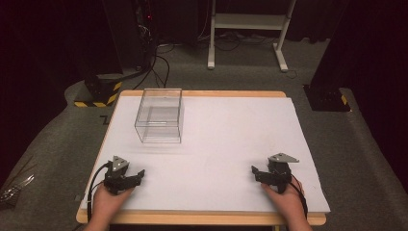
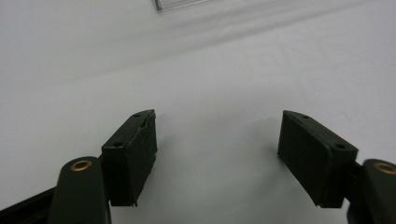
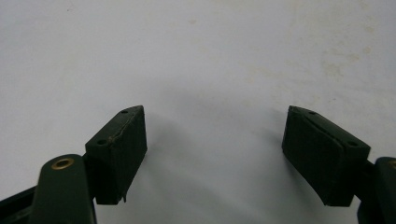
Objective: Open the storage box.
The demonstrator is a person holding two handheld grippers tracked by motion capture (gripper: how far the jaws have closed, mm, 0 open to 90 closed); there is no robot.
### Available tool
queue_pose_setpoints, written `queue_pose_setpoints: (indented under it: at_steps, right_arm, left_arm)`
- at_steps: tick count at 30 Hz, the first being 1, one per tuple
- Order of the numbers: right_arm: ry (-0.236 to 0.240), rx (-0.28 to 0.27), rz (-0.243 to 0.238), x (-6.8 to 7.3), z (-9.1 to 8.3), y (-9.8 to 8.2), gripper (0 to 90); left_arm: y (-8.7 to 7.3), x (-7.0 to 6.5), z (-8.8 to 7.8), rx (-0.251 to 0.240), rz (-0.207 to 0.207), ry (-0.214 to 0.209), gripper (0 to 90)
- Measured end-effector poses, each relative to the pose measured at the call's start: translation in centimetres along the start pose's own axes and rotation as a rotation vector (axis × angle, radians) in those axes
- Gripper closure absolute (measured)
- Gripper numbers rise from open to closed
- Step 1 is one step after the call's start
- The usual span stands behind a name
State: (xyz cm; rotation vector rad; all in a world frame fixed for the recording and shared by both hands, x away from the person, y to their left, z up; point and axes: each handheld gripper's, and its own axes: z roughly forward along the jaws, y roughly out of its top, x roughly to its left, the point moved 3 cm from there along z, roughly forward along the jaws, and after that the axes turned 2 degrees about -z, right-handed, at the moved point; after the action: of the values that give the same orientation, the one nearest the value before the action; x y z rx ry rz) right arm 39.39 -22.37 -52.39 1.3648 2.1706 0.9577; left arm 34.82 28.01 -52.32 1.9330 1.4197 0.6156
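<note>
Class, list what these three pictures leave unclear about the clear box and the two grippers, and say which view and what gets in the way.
- Clear box: high view, too small and see-through to tell whether anything lies inside or a lid is on.
- Clear box: left gripper view, cut off by the top edge.
- Left gripper and right gripper: high view, jaws too small and dark to judge their gap.

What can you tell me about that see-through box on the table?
The clear box looks like thin transparent plastic or acrylic, roughly cube-shaped, with straight walls and sharp edges. It seems to hold nothing. It stands upright on the white table top, toward the far left part. Nothing touches it apart from the table. One corner of it shows at the top edge of the left gripper view.
</note>
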Motion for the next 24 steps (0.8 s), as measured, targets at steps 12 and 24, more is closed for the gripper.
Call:
queue_pose_setpoints:
  at_steps: [12,24]
  right_arm:
    - [0.002,0.000,0.003,0.0,0.0,0.0,21.8]
    - [0.005,-0.002,0.007,0.0,0.0,0.0,21.7]
  left_arm:
    - [1.0,-0.3,-1.6,-0.072,-0.028,-0.032,29.1]
    - [1.8,-0.9,-2.4,-0.101,-0.021,-0.055,29.2]
